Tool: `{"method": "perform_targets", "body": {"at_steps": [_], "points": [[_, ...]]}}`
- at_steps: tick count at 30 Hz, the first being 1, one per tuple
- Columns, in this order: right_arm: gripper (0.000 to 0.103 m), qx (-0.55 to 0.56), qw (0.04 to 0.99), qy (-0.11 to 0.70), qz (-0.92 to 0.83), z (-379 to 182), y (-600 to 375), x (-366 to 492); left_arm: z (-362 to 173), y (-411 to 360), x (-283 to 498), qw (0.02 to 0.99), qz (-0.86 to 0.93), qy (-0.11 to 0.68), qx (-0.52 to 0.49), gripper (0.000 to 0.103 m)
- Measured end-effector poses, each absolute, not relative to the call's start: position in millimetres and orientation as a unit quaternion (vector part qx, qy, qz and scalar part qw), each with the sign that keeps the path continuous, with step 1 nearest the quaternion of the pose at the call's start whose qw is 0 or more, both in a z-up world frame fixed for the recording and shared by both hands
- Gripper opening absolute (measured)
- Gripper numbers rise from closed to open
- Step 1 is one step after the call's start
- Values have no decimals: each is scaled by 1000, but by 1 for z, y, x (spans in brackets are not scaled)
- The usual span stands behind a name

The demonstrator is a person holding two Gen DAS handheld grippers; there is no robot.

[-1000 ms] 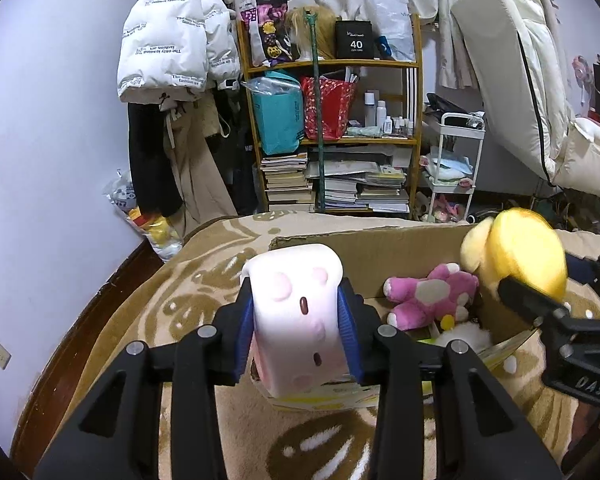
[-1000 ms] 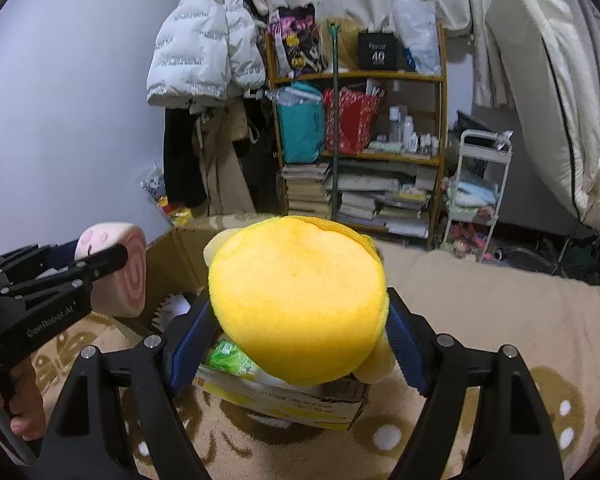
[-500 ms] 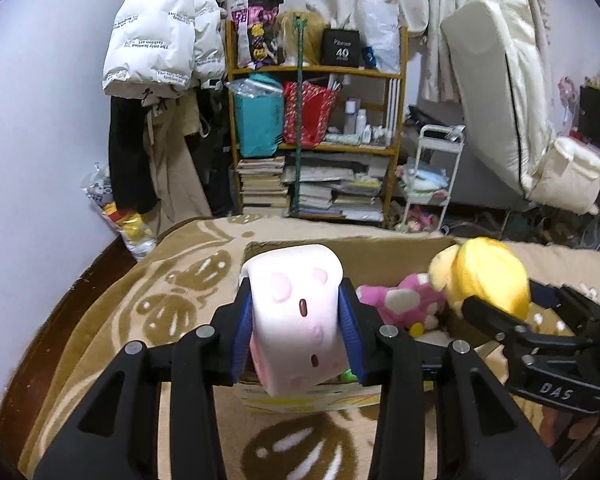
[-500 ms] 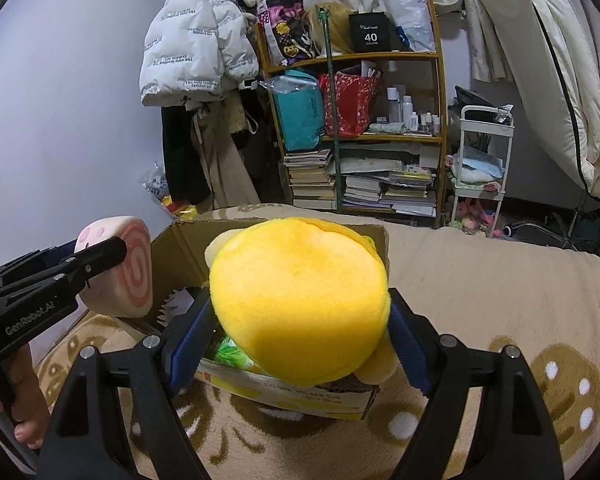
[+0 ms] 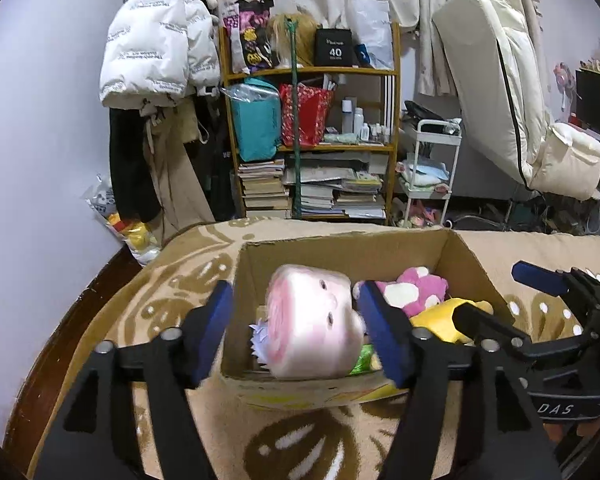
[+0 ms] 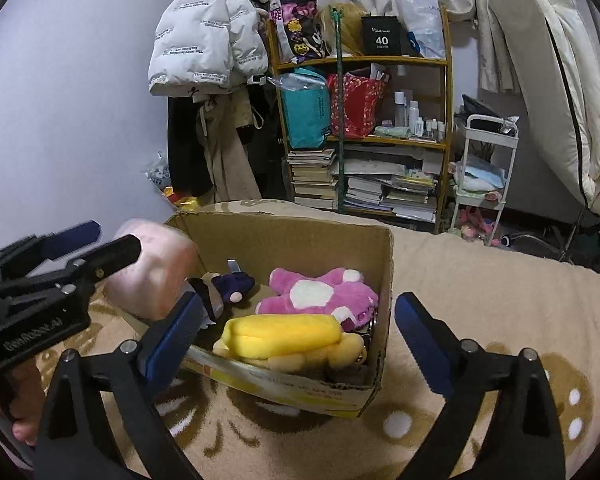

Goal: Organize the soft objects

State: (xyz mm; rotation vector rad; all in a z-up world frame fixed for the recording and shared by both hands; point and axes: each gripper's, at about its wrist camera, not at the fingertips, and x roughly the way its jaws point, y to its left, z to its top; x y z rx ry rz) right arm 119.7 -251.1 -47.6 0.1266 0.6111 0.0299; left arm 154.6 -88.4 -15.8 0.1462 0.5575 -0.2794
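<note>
An open cardboard box (image 5: pixel 466 256) (image 6: pixel 384 264) stands on a tan patterned blanket. My left gripper (image 5: pixel 296 328) is open; the pink roll plush (image 5: pixel 312 320) sits loose between its fingers at the box's near left edge, and shows in the right wrist view (image 6: pixel 152 276). My right gripper (image 6: pixel 300 332) is open and empty above the box's near side. The yellow plush (image 6: pixel 284 336) lies in the box, in front of a pink-and-white plush (image 6: pixel 320 292) and a dark purple plush (image 6: pixel 230 284).
A wooden shelf (image 6: pixel 360 132) with books and bags stands behind the bed. A white puffer jacket (image 6: pixel 204 32) hangs at the left. A white cart (image 6: pixel 484 172) and a leaning mattress (image 6: pixel 552 80) are at the right.
Both grippers opened. The yellow plush dropped from the right gripper into the box. The pink roll plush came free of the left gripper's pads and tipped over at the box.
</note>
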Motion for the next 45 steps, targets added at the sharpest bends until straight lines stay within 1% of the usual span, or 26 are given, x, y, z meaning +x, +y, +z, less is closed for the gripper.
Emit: {"method": "perform_targets", "body": {"at_steps": [2, 4, 9, 11, 16, 23, 29, 37, 45], "points": [[103, 64, 951, 302, 16, -46, -251, 118, -12, -85, 151, 951, -128, 273, 70, 87], [103, 70, 950, 303, 17, -45, -252, 116, -7, -80, 145, 953, -120, 271, 67, 95], [103, 89, 949, 301, 17, -33, -256, 100, 7, -70, 127, 956, -98, 263, 81, 96], [103, 89, 952, 293, 15, -26, -258, 91, 15, -63, 120, 958, -96, 260, 77, 99], [103, 88, 959, 271, 6, -7, -261, 64, 32, -44, 95, 961, -107, 249, 50, 100], [103, 89, 966, 241, 1, 19, -264, 29, 50, -26, 56, 966, -99, 230, 57, 102], [103, 69, 973, 219, -4, 32, -257, 3, 50, -19, 33, 968, -90, 224, 68, 102], [103, 75, 979, 189, 5, 34, -256, -26, 48, -18, 4, 970, -83, 211, 86, 102], [103, 68, 979, 193, 0, 26, -253, -35, 39, -16, -6, 969, -75, 213, 102, 102]]}}
